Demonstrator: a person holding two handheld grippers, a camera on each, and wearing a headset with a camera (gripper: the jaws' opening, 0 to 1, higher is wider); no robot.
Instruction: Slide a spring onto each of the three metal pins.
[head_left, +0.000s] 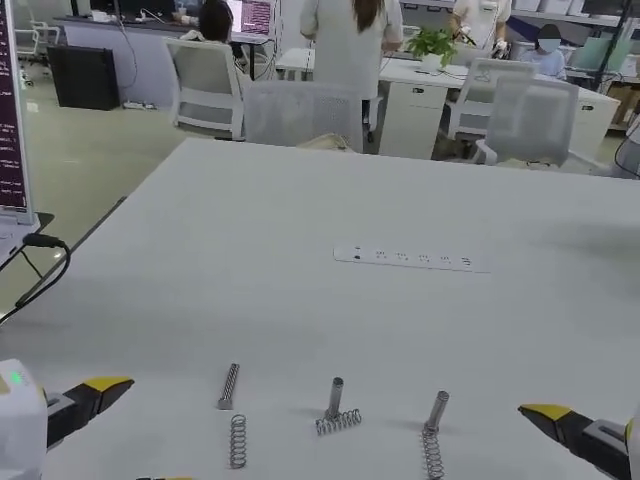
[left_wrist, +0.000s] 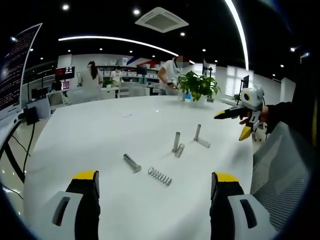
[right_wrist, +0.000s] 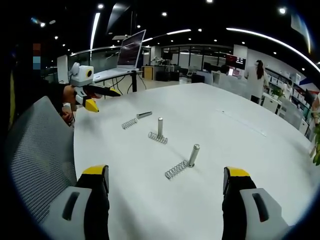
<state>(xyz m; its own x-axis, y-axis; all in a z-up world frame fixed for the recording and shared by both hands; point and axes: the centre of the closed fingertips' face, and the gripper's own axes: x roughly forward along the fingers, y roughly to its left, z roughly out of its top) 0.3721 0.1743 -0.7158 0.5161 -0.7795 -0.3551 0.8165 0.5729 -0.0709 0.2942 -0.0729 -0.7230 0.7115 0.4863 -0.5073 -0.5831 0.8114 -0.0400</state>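
Head view: the three pins (head_left: 335, 397) stand or lie along the lower centre of the frame, each bare, with a loose spring (head_left: 339, 422) beside it on the table (head_left: 300, 200), so all three fittings seem left to do. The left gripper (left_wrist: 156, 176) and right gripper (right_wrist: 165, 171) both gape wide, holding nothing.

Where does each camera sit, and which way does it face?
Head view: on the head, facing forward and down at table, pins, springs; jaw tips in both bottom corners.
Left gripper view: on the left gripper, facing the right gripper across the pins; own open jaws below.
Right gripper view: on the right gripper, facing the left gripper; own open jaws below.
Shared: gripper views show the pins from opposite sides.
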